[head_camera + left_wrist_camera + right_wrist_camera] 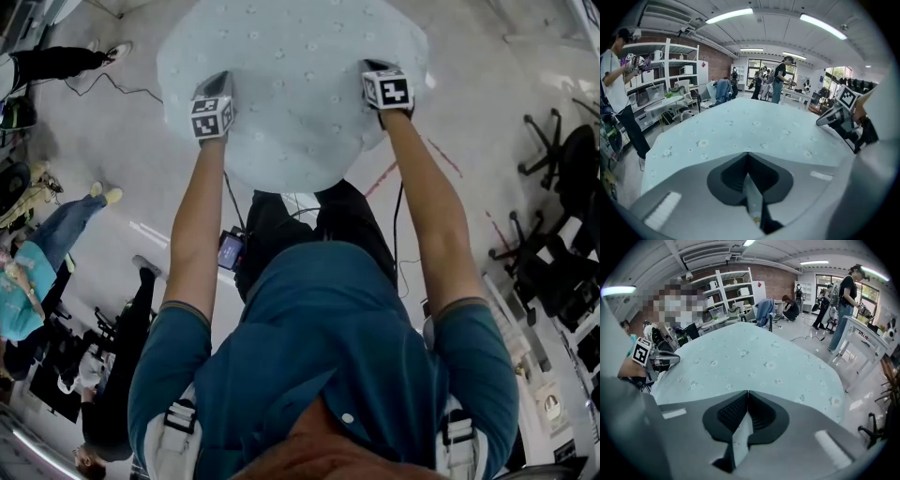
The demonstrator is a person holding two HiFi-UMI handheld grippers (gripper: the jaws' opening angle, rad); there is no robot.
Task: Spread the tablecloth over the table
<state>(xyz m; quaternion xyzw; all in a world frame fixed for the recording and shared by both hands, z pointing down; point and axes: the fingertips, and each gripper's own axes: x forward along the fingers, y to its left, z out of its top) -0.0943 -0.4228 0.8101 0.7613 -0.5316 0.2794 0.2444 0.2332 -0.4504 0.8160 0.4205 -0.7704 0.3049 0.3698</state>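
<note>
Both clenched on tablecloth (291,75) hem: left hand-held gripper (747,157), right hand-held gripper (747,395). I'd say uneven pull skews it.

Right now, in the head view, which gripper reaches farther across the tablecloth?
The right gripper: it sits higher on the tablecloth in the picture, farther from the person, than the left gripper.

1. Pale blue-green tablecloth (291,84), sprinkled with small white flowers, lies spread smooth at the frame's upper centre.
2. It hides the whole bench top, its rounded near edge reaching mid-frame.
</note>
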